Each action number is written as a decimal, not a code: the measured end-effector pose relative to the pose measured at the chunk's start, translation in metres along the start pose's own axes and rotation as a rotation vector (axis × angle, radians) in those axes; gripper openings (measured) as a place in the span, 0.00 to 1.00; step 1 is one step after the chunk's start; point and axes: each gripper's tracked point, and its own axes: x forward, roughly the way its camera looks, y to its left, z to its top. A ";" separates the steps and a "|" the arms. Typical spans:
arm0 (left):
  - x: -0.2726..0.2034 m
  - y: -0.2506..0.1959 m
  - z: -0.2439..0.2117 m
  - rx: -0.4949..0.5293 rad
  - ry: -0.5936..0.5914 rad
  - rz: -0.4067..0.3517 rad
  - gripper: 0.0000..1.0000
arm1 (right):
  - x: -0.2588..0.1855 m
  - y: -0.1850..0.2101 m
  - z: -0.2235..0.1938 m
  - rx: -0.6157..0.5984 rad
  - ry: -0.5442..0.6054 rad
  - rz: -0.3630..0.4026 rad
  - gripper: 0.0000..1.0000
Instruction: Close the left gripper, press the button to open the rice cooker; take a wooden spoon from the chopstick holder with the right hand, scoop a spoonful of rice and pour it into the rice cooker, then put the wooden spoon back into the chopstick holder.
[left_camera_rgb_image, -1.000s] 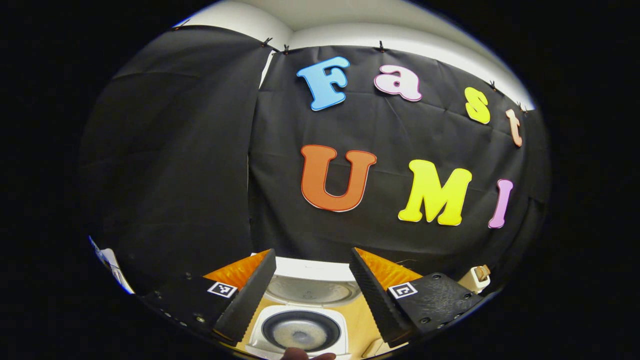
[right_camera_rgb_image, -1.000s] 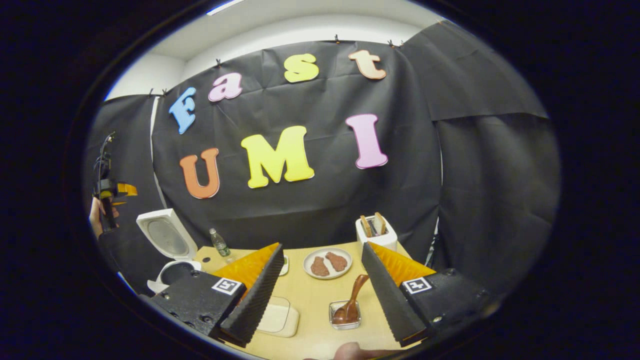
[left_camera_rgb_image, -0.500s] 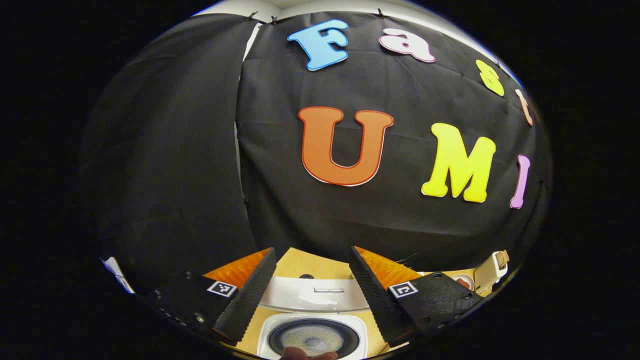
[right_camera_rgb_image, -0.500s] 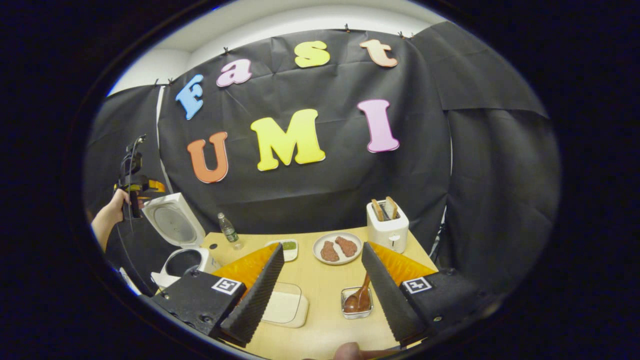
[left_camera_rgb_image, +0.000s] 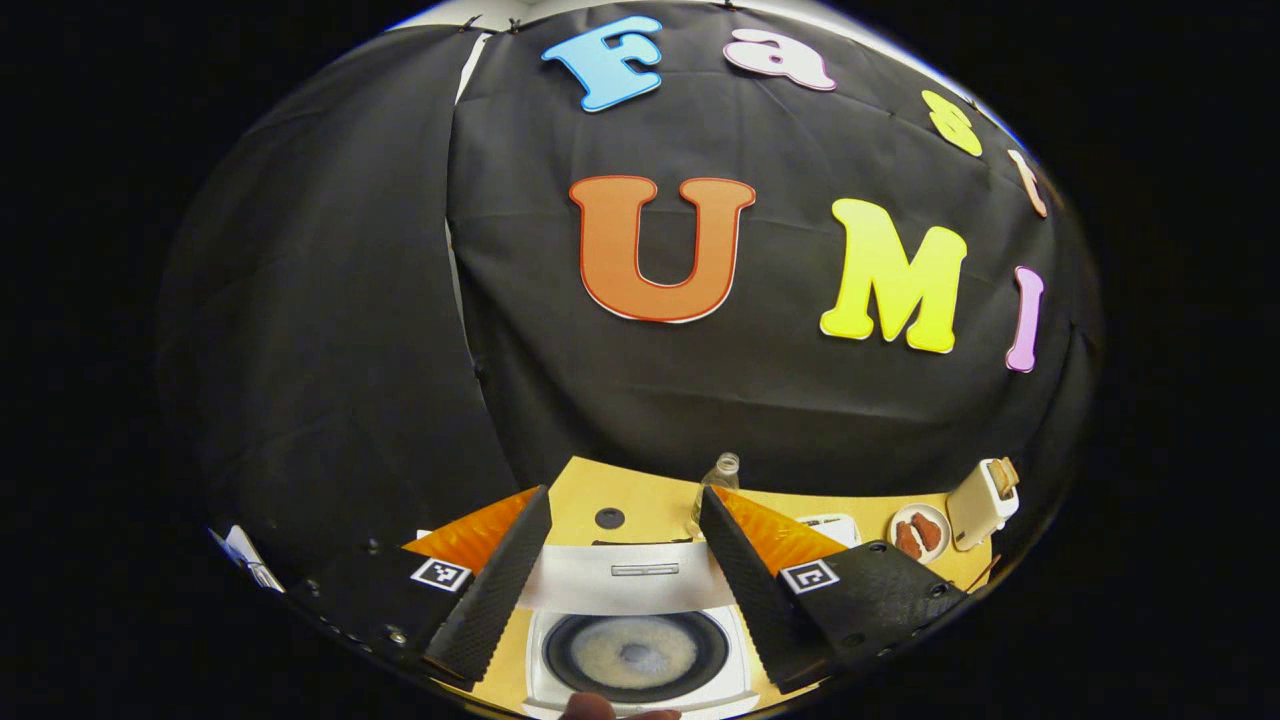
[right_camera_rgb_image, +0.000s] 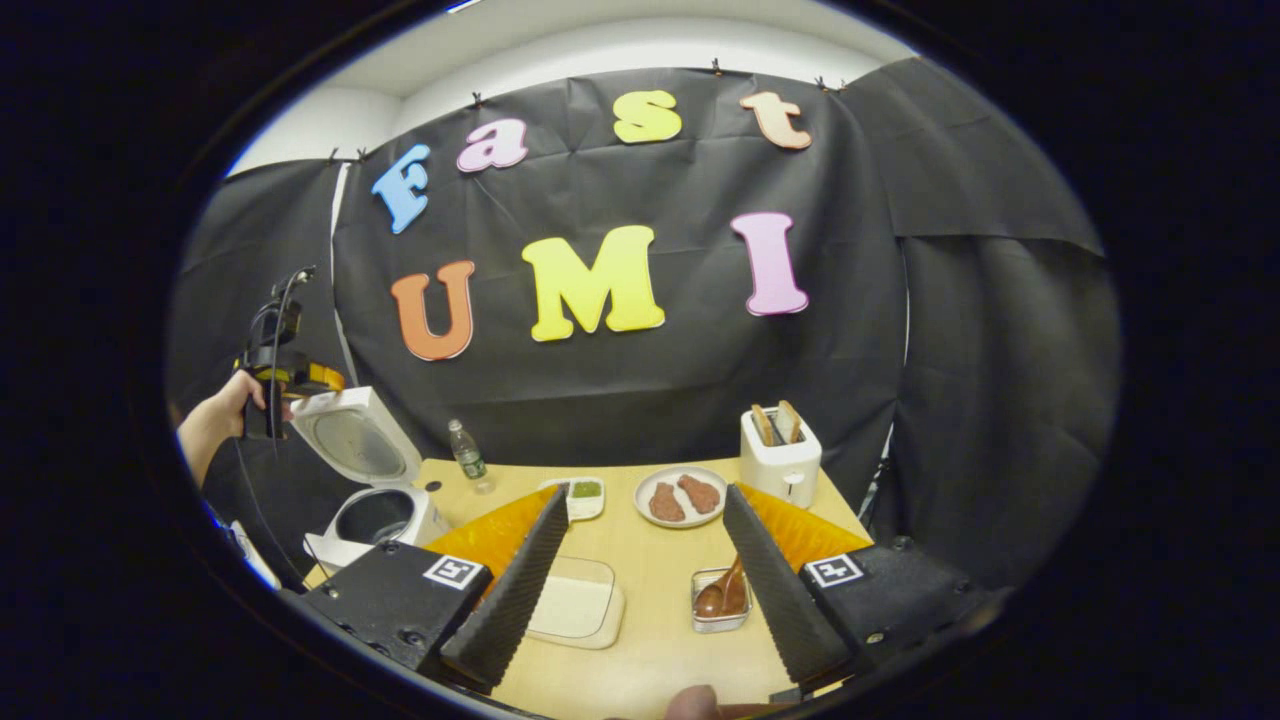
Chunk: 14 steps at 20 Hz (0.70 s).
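In the left gripper view, the left gripper (left_camera_rgb_image: 625, 560) hangs above the cooker (left_camera_rgb_image: 640, 655) with its jaws apart and nothing between them. The cooker sits at the table's (left_camera_rgb_image: 640, 500) left end. Its lid (left_camera_rgb_image: 625, 578) is up, and the dark pot holds a pale layer of what looks like rice. A bottle (left_camera_rgb_image: 718, 480) stands near the back edge, and a toaster (left_camera_rgb_image: 982, 490) and a plate (left_camera_rgb_image: 918, 530) lie toward the right end.

In the right gripper view, the right gripper (right_camera_rgb_image: 640, 575) is also open and empty, poised over the table's (right_camera_rgb_image: 655, 660) front. A brown wooden spoon (right_camera_rgb_image: 722, 592) rests with its bowl in a small clear dish (right_camera_rgb_image: 720, 615) just ahead of the right finger, its handle leaning up and back. A pale lidded tray (right_camera_rgb_image: 575, 610) lies beside the left finger. The cooker (right_camera_rgb_image: 375, 515) stands open at the far left, with the other gripper (right_camera_rgb_image: 275, 360) and a hand (right_camera_rgb_image: 215, 425) above its lid (right_camera_rgb_image: 355, 445). The toaster (right_camera_rgb_image: 780, 455) and the plate (right_camera_rgb_image: 680, 497) sit near the back edge.

Judging from this, the spoon is probably the next target. Its leaning handle could slip sideways if pinched off-centre, and a nudge might tip the light dish. The raised lid could also fall if bumped by the left gripper.
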 end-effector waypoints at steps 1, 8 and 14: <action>-0.009 -0.005 -0.009 -0.003 0.008 -0.016 0.97 | -0.002 0.005 -0.001 0.004 0.001 0.008 1.00; -0.067 -0.018 -0.094 -0.074 0.120 -0.052 0.96 | -0.016 0.024 -0.006 -0.028 -0.028 0.019 1.00; -0.071 -0.018 -0.161 -0.111 0.222 -0.056 0.97 | -0.022 0.038 -0.021 0.006 0.004 0.050 0.99</action>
